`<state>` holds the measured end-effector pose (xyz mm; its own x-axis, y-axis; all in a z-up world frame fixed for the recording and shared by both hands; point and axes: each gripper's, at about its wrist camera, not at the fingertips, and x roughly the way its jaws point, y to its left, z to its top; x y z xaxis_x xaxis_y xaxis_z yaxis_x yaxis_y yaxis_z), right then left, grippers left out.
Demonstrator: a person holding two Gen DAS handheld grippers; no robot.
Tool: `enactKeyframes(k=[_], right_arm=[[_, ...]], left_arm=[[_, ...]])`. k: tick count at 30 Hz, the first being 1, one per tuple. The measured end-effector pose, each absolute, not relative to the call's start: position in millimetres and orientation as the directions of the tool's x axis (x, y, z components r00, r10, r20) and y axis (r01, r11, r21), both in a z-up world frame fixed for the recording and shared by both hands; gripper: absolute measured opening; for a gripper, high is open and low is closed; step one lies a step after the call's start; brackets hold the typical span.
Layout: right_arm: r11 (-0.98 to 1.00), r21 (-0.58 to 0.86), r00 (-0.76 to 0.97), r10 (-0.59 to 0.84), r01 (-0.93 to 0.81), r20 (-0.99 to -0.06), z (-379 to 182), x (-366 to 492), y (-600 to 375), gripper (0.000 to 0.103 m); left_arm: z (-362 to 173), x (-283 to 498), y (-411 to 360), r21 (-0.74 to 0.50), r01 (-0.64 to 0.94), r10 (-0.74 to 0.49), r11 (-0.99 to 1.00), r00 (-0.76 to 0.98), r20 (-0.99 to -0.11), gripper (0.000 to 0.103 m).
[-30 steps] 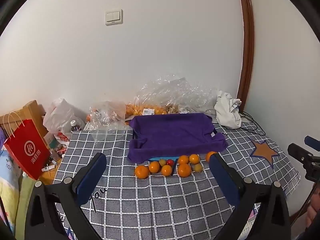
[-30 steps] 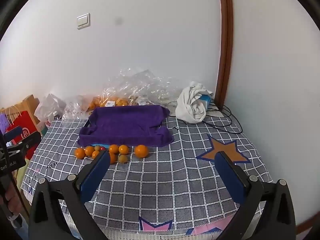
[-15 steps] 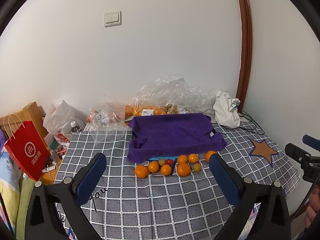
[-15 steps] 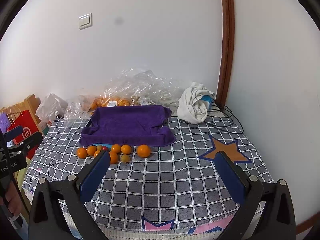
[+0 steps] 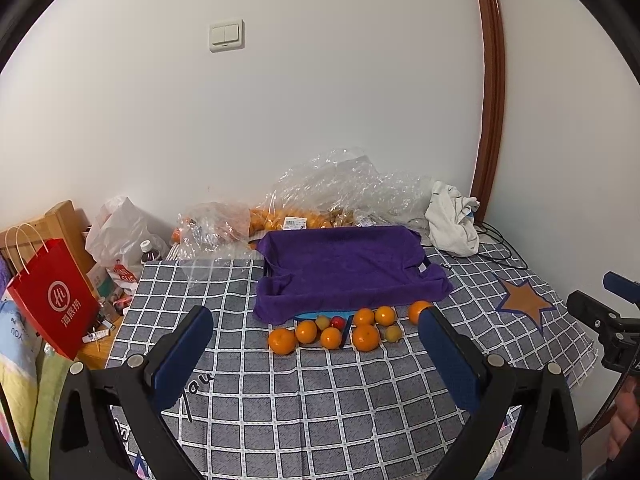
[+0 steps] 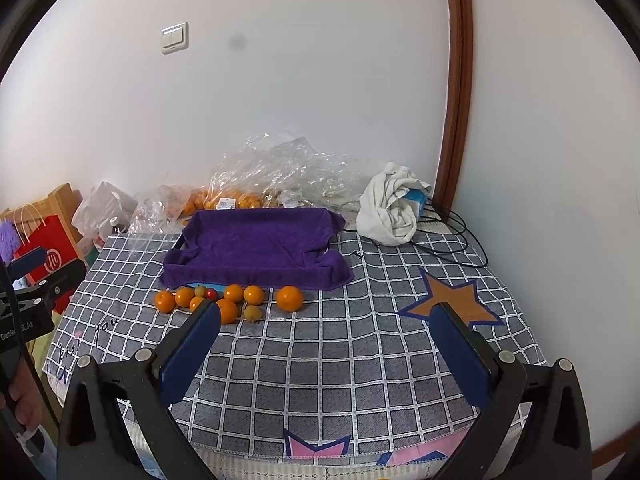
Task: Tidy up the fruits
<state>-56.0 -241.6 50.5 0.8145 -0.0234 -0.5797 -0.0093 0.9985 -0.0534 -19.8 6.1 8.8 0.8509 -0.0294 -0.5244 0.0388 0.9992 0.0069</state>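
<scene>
Several oranges (image 5: 365, 337) (image 6: 289, 298), small yellow-green fruits (image 5: 393, 333) (image 6: 253, 313) and one small red fruit (image 5: 337, 322) (image 6: 211, 293) lie in a loose row on the checked tablecloth, in front of a purple towel (image 5: 344, 270) (image 6: 256, 246) draped over a blue tray. My left gripper (image 5: 316, 354) is open and empty, held back from the fruit near the table's front. My right gripper (image 6: 326, 344) is open and empty, to the right of the fruit row.
Clear plastic bags with more oranges (image 5: 288, 218) (image 6: 224, 200) lie against the wall. A white cloth (image 5: 452, 220) (image 6: 392, 210) and black cables sit at the back right. A red paper bag (image 5: 54, 300) and clutter stand off the table's left edge.
Both grippers have drifted slightly; the view has shifted a little, with the fruit sitting a touch lower in the right wrist view. Nothing on the table has moved.
</scene>
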Motion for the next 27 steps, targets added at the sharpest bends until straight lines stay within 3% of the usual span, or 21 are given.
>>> enactKeyframes(k=[27], right_arm=[[0.998,-0.053,0.81,-0.016,-0.019,-0.586,51.3,-52.5,-238.3,0.102]], left_arm=[[10.6,-19.9,0.7,0.02,0.042,-0.025,0.999,0.85,-0.526,0.103]])
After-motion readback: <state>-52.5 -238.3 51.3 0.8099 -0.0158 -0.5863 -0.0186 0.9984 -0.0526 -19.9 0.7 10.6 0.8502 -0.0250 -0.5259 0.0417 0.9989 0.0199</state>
